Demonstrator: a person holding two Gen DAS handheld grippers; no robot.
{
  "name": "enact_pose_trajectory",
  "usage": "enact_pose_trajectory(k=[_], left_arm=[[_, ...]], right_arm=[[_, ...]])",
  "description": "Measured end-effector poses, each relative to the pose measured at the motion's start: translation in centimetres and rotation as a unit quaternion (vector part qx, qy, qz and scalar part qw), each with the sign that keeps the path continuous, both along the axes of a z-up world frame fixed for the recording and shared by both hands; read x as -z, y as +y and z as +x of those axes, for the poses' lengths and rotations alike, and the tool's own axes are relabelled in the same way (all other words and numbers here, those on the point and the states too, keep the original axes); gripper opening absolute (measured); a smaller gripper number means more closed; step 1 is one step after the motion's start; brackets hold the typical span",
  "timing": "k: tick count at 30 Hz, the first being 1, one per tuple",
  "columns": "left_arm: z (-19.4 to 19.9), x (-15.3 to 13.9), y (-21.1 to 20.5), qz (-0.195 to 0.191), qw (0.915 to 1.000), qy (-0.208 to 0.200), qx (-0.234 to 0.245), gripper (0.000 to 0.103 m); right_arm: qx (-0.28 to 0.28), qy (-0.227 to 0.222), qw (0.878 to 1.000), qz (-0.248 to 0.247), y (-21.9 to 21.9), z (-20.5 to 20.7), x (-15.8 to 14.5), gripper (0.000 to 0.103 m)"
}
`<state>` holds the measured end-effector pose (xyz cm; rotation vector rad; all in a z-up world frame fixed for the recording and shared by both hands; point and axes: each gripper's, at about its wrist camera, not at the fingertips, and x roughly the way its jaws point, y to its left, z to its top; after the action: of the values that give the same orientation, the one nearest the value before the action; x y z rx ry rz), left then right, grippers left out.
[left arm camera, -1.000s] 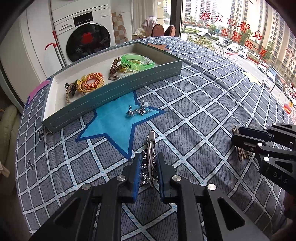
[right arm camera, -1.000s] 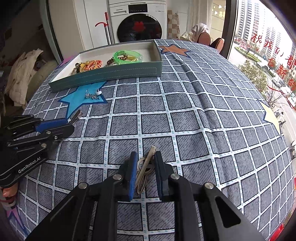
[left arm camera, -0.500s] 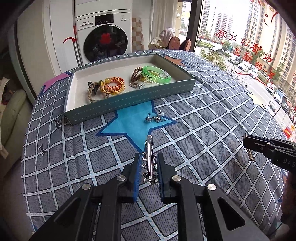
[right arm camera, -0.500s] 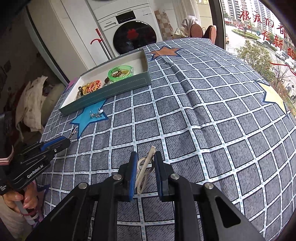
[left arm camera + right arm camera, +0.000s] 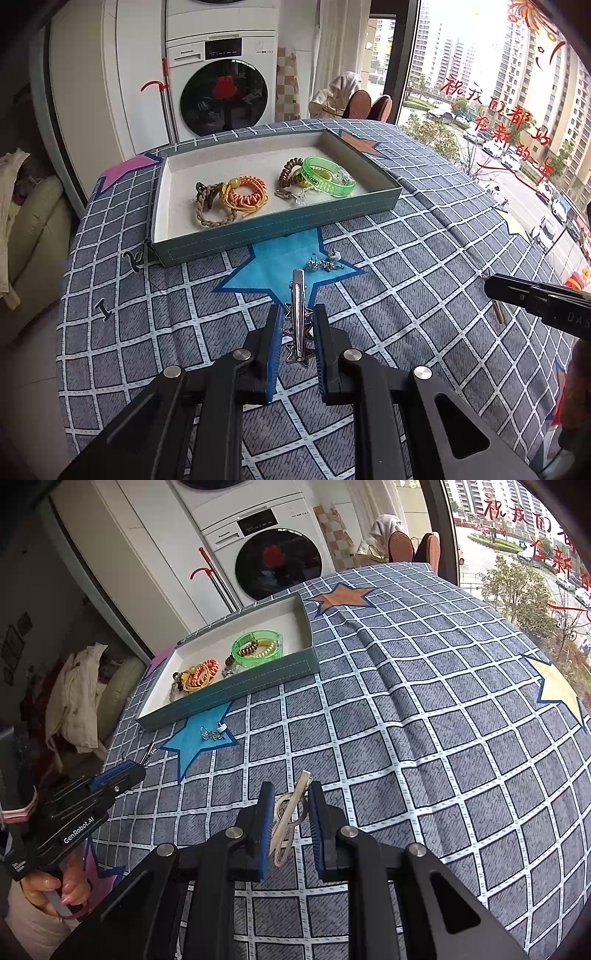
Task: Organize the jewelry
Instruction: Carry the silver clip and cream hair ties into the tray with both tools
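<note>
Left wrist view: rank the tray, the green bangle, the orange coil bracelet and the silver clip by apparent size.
1. Tray.
2. Silver clip, though enlarged by nearness to the camera.
3. Green bangle and orange coil bracelet: too alike to separate.

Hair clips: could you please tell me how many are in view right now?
2. A silver star-trimmed hair clip is gripped in the left tool; a pale looped hair clip is gripped in the right tool. Others could be hidden among the tray's tangled bracelets.
</note>
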<state>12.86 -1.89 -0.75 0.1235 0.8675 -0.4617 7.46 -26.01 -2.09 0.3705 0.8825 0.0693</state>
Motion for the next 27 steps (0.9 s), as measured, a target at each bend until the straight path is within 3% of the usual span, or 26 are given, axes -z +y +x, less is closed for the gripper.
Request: enact_pose_trajectory(k=[12, 27], left_arm=[[2.4, -1.9, 1.0, -0.016, 0.9996, -0.016, -0.018, 0.037], [9.4, -3.3, 2.1, -0.019, 0.9985, -0.02, -0.048, 0.037]], right_arm=[[-0.017, -0.017, 1.0, 0.011, -0.3, 2.7, -2.1, 0.02], [-0.057, -0.03, 0.998, 0.011, 0.8, 10.7, -4.6, 0.02]])
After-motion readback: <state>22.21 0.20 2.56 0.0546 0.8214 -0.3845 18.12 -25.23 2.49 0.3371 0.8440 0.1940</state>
